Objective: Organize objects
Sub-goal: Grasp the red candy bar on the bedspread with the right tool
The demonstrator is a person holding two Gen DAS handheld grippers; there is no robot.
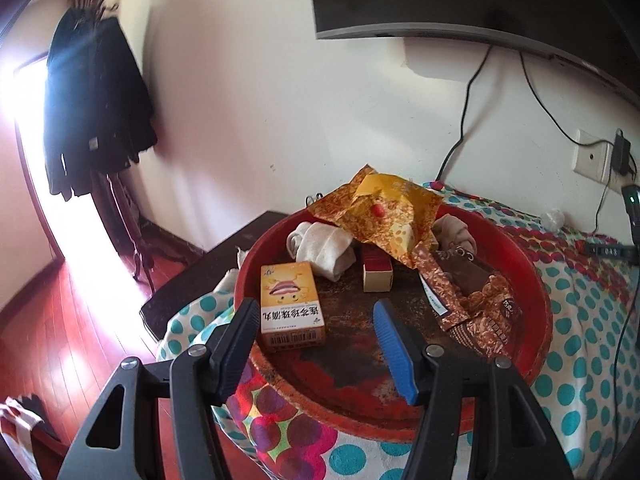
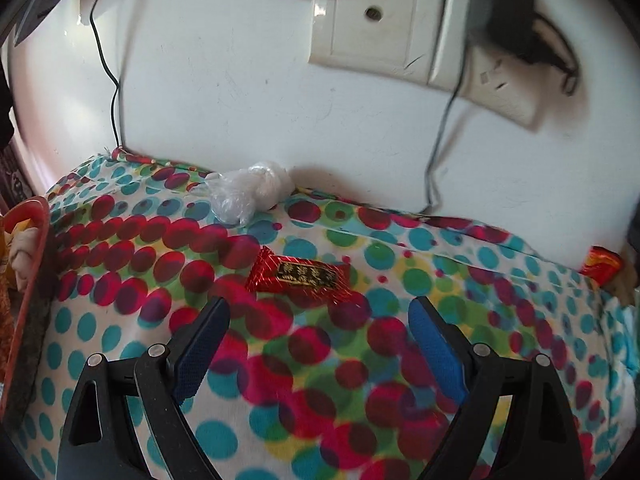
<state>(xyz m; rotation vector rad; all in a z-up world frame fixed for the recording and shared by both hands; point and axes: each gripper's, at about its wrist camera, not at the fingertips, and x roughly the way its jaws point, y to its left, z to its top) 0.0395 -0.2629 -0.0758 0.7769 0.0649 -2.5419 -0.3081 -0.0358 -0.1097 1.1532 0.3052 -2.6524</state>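
A round red tray [image 1: 536,280] sits on the dotted cloth. In it lie an orange medicine box [image 1: 290,312], a rolled white sock [image 1: 324,250], a small red and tan box [image 1: 377,274], a crumpled yellow wrapper [image 1: 384,212], a brown snack packet [image 1: 472,304] and a beige sock [image 1: 454,232]. My left gripper [image 1: 316,308] is open and empty above the tray's near side, beside the medicine box. My right gripper [image 2: 318,312] is open and empty just short of a red foil candy [image 2: 300,274] on the cloth. A knotted clear plastic bag [image 2: 250,192] lies by the wall.
The tray's edge [image 2: 28,280] shows at the left of the right wrist view. The dotted cloth [image 2: 360,380] covers the surface up to the white wall. Wall sockets [image 2: 376,20] with a black plug and cables hang above. A red packet [image 2: 602,266] lies at the far right. A dark cabinet [image 1: 208,276] stands left of the tray.
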